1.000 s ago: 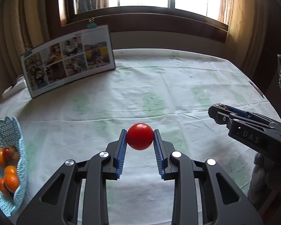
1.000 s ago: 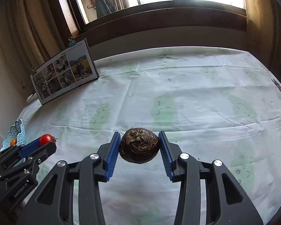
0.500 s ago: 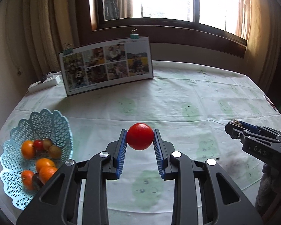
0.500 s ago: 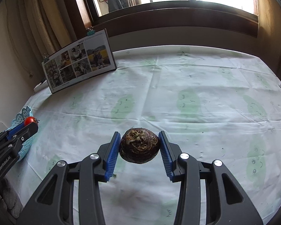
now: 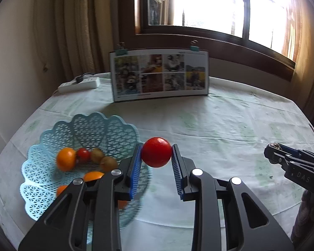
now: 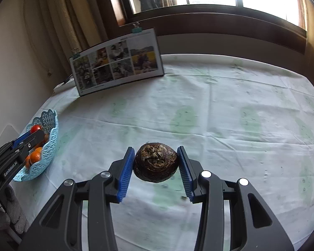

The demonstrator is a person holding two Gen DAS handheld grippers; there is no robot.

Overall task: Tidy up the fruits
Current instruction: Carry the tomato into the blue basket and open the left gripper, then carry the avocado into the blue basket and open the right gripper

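A: Red tomato [image 5: 156,152] clamped between the blue pads of the left gripper [image 5: 156,156], held in the air just beside the right rim of the blue lattice basket [image 5: 90,125].

B: Right side?

A: Right gripper [image 6: 156,163] is closed on a brown rough-skinned fruit [image 6: 155,162], raised over the near middle of the table [image 6: 230,104], well apart from the basket.

B: Basket location?

A: Near the table's left edge. Oranges [image 5: 66,159], a small tomato [image 5: 83,154] and brownish fruits [image 5: 108,163] inside.

B: Room?

A: Cloth bare across the middle and right. Photo board [image 5: 160,74] stands at the far edge, power strip [image 5: 79,84] at the far-left corner.
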